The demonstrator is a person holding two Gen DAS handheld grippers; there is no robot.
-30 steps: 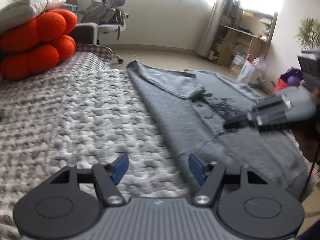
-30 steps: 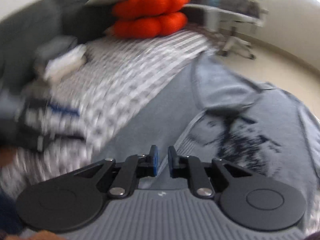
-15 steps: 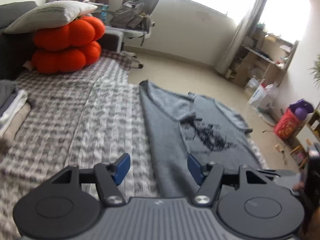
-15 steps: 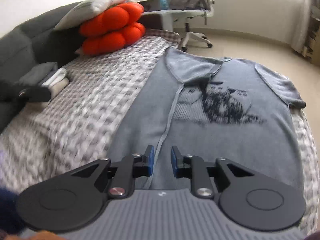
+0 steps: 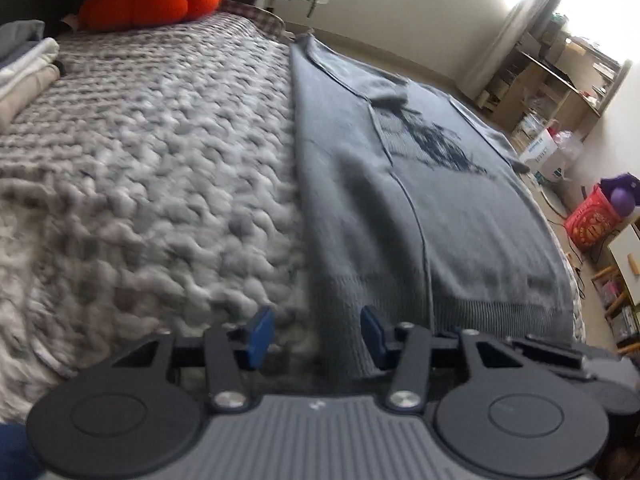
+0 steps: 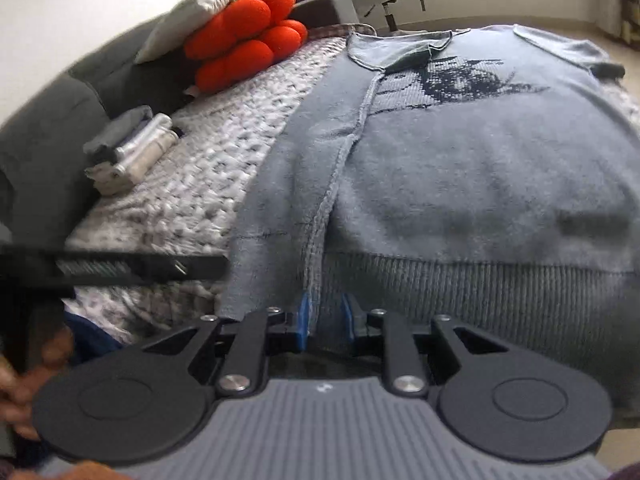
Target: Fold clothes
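While the grey sweater point(image 6: 460, 168) lies spread front-up on the knitted blanket point(image 5: 160, 168), you have both tools down at its ribbed hem, the end nearest you. One long side panel is already turned inward over the body, its seam edge running from collar to hem, and a sleeve is tucked across near the neckline; the far side is not yet turned in, as far as the right wrist view shows. Your left gripper point(image 5: 316, 332) sits low over the boundary between blanket and sweater, blue pads spread wide and nothing between them, probably so the outer folded edge can slide in. Your right gripper point(image 6: 324, 322) straddles the raised seam of the turned-in panel at the hem, pads narrowly parted with fabric lying in the gap; whether they have bitten yet, I cannot tell for sure, though a gap shows on each side of the ridge, so I log it as not clamped. Placement reads as a two-point hold along the hem, which would suit lifting the bottom toward the collar, or equally squaring the side fold. A folded stack of clothes point(image 6: 132, 152) sits near the sofa back, by the orange cushion point(image 6: 248, 36), likely the destination pile. Risk: thick knit may slip from a shallow bite.
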